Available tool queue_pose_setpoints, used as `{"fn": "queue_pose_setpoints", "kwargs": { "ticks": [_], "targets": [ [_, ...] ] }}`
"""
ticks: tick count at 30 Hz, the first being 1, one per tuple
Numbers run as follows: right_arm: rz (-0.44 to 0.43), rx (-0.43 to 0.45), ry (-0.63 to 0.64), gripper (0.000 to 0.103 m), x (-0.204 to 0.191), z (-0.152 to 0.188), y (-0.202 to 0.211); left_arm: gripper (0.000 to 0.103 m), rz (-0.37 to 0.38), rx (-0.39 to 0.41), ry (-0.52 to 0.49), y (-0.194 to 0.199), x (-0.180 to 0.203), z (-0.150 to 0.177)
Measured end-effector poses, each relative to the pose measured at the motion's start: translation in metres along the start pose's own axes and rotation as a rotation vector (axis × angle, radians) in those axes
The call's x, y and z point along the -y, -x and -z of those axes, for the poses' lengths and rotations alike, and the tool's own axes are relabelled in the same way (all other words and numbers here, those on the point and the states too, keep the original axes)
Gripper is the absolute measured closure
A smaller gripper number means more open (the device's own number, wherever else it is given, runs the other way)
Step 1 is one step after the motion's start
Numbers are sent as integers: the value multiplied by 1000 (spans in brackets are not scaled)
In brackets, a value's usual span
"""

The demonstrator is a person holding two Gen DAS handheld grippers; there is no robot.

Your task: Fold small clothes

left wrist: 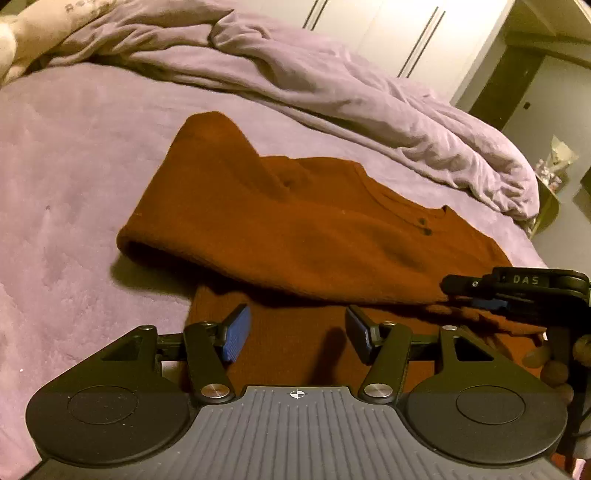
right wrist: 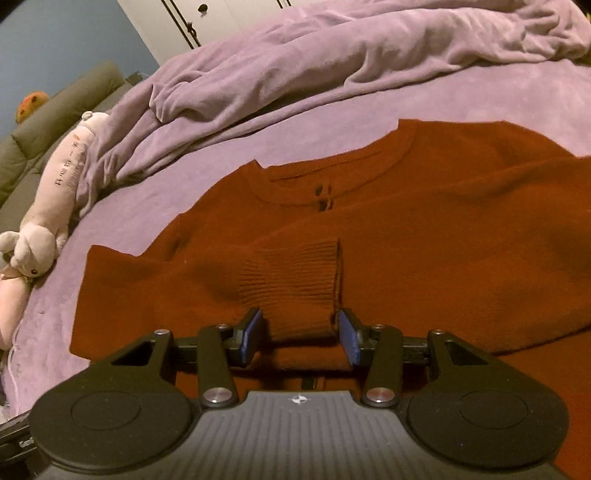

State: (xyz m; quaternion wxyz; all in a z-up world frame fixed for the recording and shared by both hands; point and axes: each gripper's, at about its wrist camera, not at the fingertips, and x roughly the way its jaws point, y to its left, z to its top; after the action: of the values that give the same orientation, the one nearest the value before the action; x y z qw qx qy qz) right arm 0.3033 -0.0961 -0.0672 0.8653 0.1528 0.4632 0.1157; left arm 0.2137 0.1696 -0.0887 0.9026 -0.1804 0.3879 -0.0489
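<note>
A rust-red knit sweater (left wrist: pixel 295 236) lies on the purple bed, its neckline with two buttons (right wrist: pixel 323 197) facing up. One side of it is folded over the body. In the right wrist view a sleeve is folded across the chest, and its ribbed cuff (right wrist: pixel 291 280) fills the gap between the blue pads of my right gripper (right wrist: pixel 301 334), which is shut on it. That right gripper (left wrist: pixel 480 295) also shows at the right edge of the left wrist view, at the sweater's edge. My left gripper (left wrist: pixel 297 334) stands open over the sweater's lower part, with nothing between its pads.
A crumpled purple duvet (left wrist: pixel 332 85) is piled along the far side of the bed. A pink plush toy (right wrist: pixel 55 192) lies at the bed's left edge. White wardrobe doors (left wrist: pixel 406 33) stand behind. A person's fingers (left wrist: pixel 554 365) hold the right gripper's handle.
</note>
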Motion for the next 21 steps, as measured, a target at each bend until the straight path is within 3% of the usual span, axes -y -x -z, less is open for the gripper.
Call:
{"fn": "queue_pose_setpoints", "kwargs": {
  "ticks": [2, 4, 8, 11, 17, 21],
  "targets": [
    [7, 13, 24, 97, -4, -2, 1, 41, -1, -1, 12, -1, -1, -1],
    [11, 38, 55, 98, -7, -3, 7, 39, -7, 1, 19, 0, 0, -4],
    [171, 244, 229, 98, -16, -8, 50, 37, -42, 24, 2, 4, 5, -12],
    [283, 325, 225, 98, 6, -14, 73, 35, -74, 24, 5, -1, 10, -19],
    [396, 222, 84, 98, 85, -20, 62, 34, -71, -23, 33, -23, 20, -22],
    [356, 150, 35, 98, 109, -13, 51, 31, -83, -39, 25, -29, 23, -19]
  ]
}}
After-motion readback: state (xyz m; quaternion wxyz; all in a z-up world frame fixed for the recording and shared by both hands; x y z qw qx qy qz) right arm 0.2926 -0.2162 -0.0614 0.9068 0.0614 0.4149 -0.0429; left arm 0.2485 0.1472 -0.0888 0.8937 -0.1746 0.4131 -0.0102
